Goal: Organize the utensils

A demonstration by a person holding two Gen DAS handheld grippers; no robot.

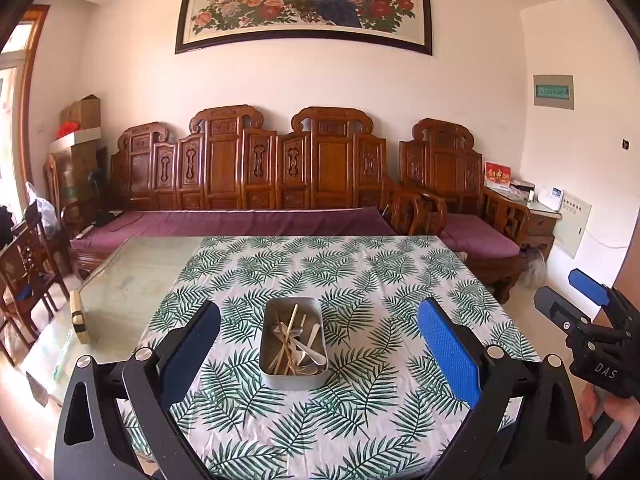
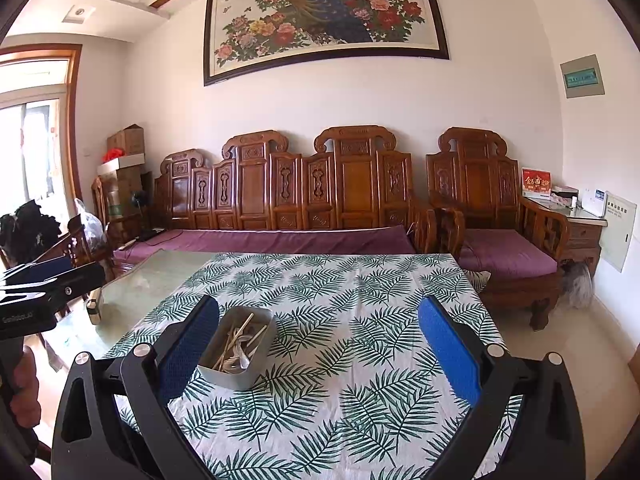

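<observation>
We hold both tongs above the near edge of the table, neither gripping anything. The left tongs [image 1: 318,344] stand wide apart, with the metal tin [image 1: 293,342] showing between their blue pads. The right tongs [image 2: 318,344] are spread equally wide, and from their view the tin sits toward the left pad. Each tool shows at the edge of the other's view, held in a hand, well apart from the tin.

The tin rests on the leaf-print cloth [image 1: 360,280] near the middle of the table [image 1: 132,272]. Inside it the utensils [image 1: 294,344] lie heaped and crossed: pale wooden sticks, probably chopsticks, mixed with white spoons. We cannot count them or tell whether other kinds lie beneath.

No utensil lies on the cloth outside the tin, and we see no second container or sorted group.

Judgement on progress: the scene fits two readings. If the task is to gather the utensils into the tin, they already lie there. If it is to sort them by kind, the jumbled heap remains to be separated. The pictures do not settle which.
</observation>
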